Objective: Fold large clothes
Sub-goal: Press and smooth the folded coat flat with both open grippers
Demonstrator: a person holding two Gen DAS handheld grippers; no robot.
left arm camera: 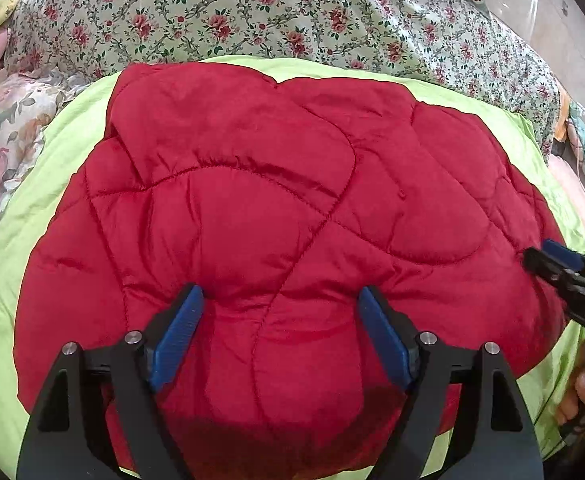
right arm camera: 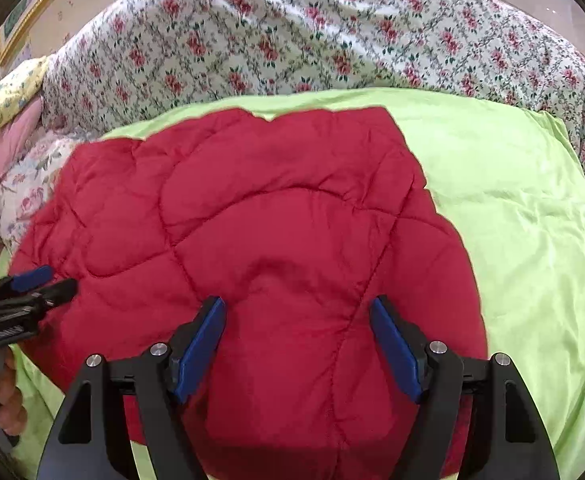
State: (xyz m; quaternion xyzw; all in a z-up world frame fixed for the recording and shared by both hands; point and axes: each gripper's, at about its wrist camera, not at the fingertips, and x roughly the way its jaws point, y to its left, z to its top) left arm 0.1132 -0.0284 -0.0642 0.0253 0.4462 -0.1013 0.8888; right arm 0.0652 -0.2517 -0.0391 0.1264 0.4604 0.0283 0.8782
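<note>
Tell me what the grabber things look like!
Each gripper, left and right, has two black fingers with ribbed blue pads on the inner faces. Round silver bolts sit at the joints, and black triangle-shaped arms with cut-out holes spread out behind. Bare hands hold them; no sleeve shows.

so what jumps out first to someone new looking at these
A puffy red quilted jacket fills the middle of both views, lying on a bright green sheet. Behind them lies a flowered quilt. The left gripper and right gripper both hang open over the jacket's near part.
</note>
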